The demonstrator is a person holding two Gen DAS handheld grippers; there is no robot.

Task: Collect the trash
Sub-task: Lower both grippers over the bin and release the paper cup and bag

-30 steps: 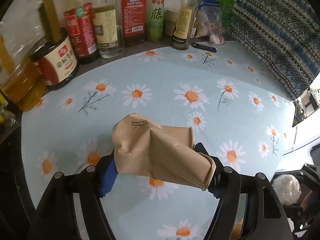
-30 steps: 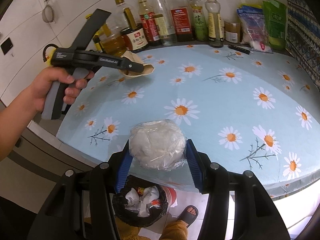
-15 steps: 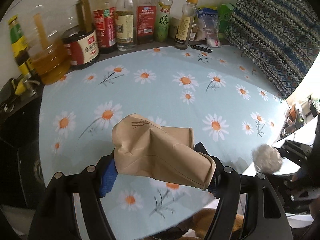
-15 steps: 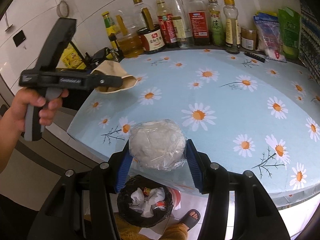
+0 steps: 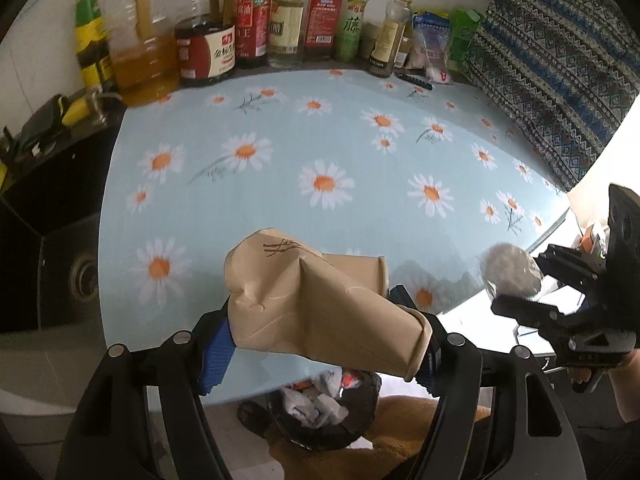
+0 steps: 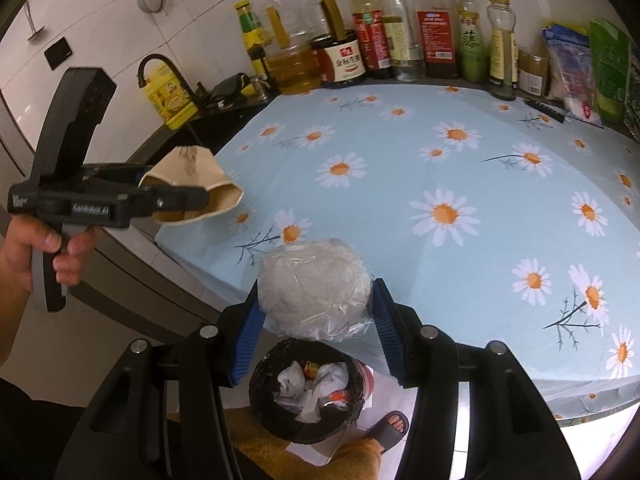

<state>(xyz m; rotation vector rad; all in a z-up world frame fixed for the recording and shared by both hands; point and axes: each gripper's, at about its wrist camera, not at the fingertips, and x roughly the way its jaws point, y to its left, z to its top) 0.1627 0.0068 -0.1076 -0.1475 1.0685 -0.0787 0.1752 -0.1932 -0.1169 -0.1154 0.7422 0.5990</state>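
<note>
Both tongs have drawn back from the middle of the table toward its near edge since the earlier frames, and the bin now shows under each of them. The left tongs (image 5: pixel 320 336) are closed on a crumpled brown paper cup (image 5: pixel 320 308), squeezed flat between the blue pads (image 5: pixel 216 356), with its rolled rim pointing to the right. From the right wrist view the same cup (image 6: pixel 192 188) is seen clamped in the left tongs (image 6: pixel 176 200), held in the air off the table's left edge, with the person's left hand (image 6: pixel 36 256) around the trigger grip.

The right tongs (image 6: pixel 316 324) are closed on a clear plastic bag wadded into a whitish ball (image 6: pixel 314 286), gripped from both sides by the blue pads (image 6: pixel 248 340). In the left wrist view that ball (image 5: pixel 512 274) sits at the tip of the right tongs (image 5: pixel 520 280), beyond the table's right-hand edge.

A bin lined with a black bag (image 6: pixel 308 392) stands on the floor just below the table edge, holding white crumpled paper and a bit of red wrapper; it lies directly under the ball in the right wrist view and under the cup (image 5: pixel 324 404) in the left.

The table (image 6: pixel 460 160) wears a light blue cloth printed with daisies. Along its far side stands a row of sauce and oil bottles (image 6: pixel 400 28), and a foot in a dark sandal (image 6: pixel 394 426) is beside the bin.
</note>
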